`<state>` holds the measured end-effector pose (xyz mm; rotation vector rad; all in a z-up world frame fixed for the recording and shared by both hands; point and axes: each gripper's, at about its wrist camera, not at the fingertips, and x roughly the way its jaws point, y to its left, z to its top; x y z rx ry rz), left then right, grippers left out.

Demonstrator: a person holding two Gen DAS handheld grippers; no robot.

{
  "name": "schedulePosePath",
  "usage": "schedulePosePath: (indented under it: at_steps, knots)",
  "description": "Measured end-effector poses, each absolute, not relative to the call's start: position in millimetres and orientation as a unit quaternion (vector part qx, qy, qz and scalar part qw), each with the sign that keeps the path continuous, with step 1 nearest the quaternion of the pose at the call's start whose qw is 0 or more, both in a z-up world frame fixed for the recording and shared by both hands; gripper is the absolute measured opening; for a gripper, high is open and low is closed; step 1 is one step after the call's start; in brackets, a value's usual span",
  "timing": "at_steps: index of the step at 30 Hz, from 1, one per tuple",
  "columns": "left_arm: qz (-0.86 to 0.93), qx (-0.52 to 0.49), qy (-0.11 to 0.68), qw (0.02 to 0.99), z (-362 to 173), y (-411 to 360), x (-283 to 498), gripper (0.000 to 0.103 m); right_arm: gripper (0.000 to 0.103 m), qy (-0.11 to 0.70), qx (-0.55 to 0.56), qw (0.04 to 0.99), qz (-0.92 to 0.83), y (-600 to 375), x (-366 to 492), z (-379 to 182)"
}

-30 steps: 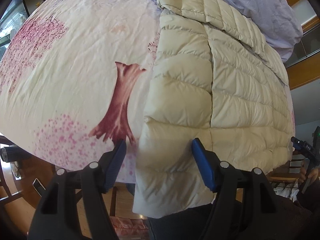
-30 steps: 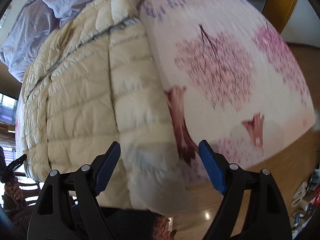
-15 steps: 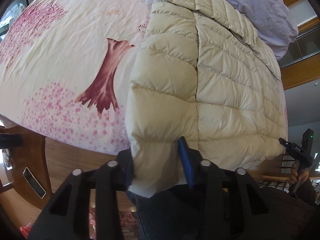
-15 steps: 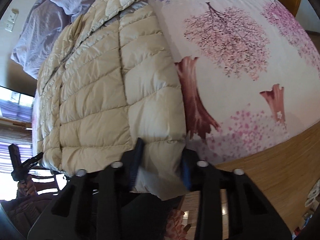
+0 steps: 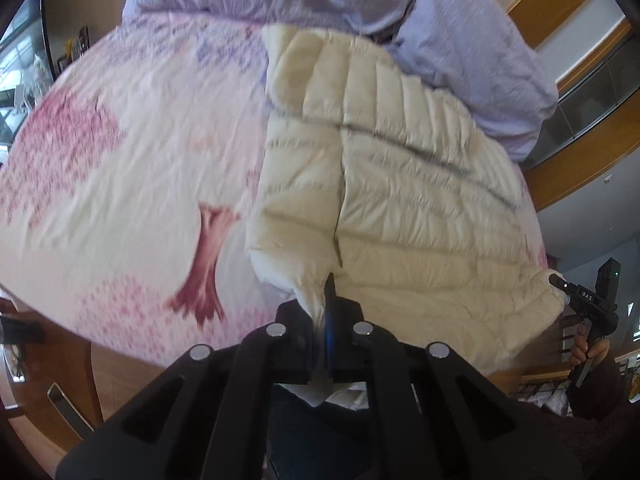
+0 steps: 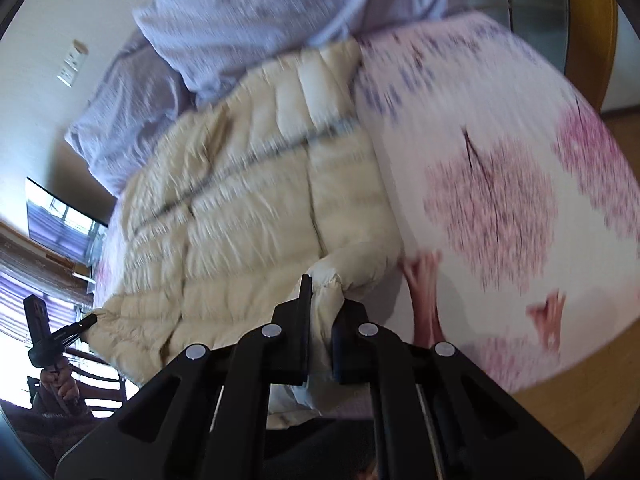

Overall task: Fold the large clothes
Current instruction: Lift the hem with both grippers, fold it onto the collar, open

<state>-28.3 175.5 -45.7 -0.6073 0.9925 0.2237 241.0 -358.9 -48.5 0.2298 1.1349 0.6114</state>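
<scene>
Both grippers clamped on the near hem of a cream puffer jacket

Now the cream quilted jacket lies spread on a bed covered by a pale bedspread printed with pink blossom trees. Its collar end points to the far side, where it meets a heap of lavender bedding; its hem lies at the near edge of the bed.

The left gripper has its fingers pressed together on one near corner of the jacket, and the fabric is bunched into a narrow tuck between the blue-edged pads. From that pinch the quilted panel rises up and away, with a seam running from the grip toward the collar. In the same view the right gripper appears at the far right, held in a hand and touching the jacket's other near corner.

The right wrist view shows the right gripper closed on its corner as well, a puffed fold of cream fabric squeezed between the fingers. The left gripper shows at the left edge, its tip pinching the hem there. Both views are smeared by motion blur. A wooden floor shows beyond the bed's near right edge.
</scene>
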Motion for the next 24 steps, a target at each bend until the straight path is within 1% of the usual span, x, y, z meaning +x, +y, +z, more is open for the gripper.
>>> schedulePosePath:
  at_steps: [7,16,24]
  knots:
    - [0.13,-0.265,0.429,0.854,-14,195,6,0.004,0.008,0.472,0.102,0.828,0.285,-340,283,-16]
    - [0.162,-0.252,0.388,0.872,17,228,76,0.004,0.008,0.424,0.086,0.856,0.283,-309,340,13]
    - [0.18,-0.246,0.373,0.876,32,255,129,0.004,0.008,0.405,0.078,0.869,0.272,-278,387,30]
